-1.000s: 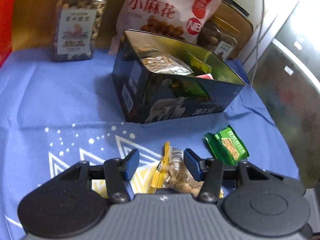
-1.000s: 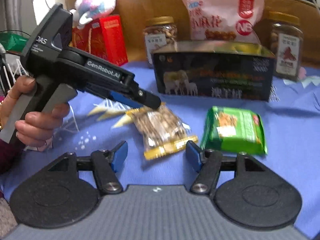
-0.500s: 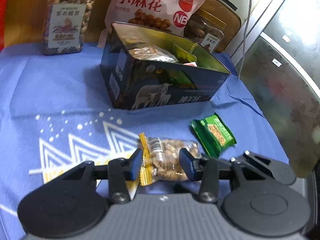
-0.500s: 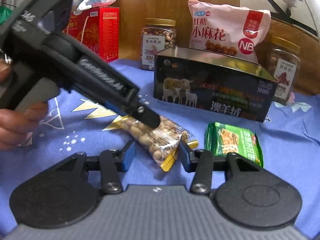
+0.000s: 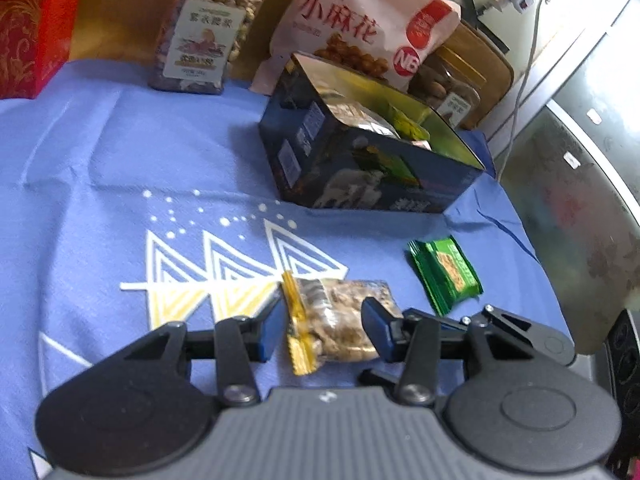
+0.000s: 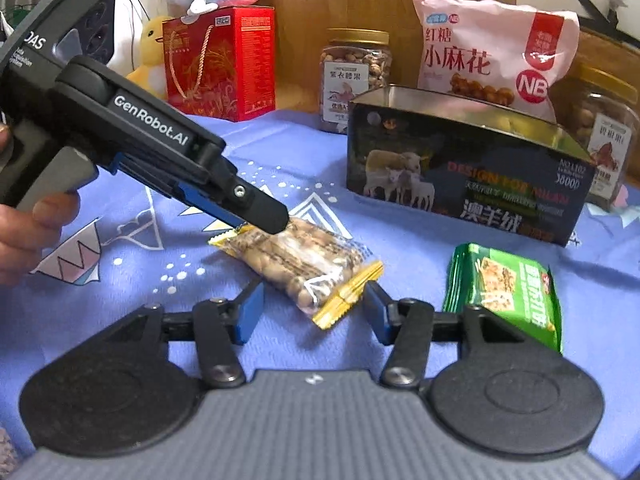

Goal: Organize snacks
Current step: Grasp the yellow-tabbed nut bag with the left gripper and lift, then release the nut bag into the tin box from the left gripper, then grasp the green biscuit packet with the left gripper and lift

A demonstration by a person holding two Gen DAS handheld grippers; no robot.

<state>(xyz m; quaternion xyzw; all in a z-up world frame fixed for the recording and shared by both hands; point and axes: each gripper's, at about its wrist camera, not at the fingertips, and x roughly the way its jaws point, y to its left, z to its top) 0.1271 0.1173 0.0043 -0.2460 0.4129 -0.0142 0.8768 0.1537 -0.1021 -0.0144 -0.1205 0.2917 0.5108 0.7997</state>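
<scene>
My left gripper (image 5: 322, 330) straddles the clear, crinkly peanut packet (image 5: 340, 320) with its serrated yellow seams; its 2 blue fingers (image 5: 269, 330) are opening, the right one at the film, the left just off it. My right gripper (image 6: 312, 312) faces the packet's other end, its fingers opening too, apart with the yellow seam between them, untouched. The packet lies on the soft blue cloth (image 5: 120, 168) covering the counter. Right of it sits a glossy green biscuit wrapper (image 6: 506, 288); farther back, an open rectangular tin (image 6: 460, 176) holding snacks.
</scene>
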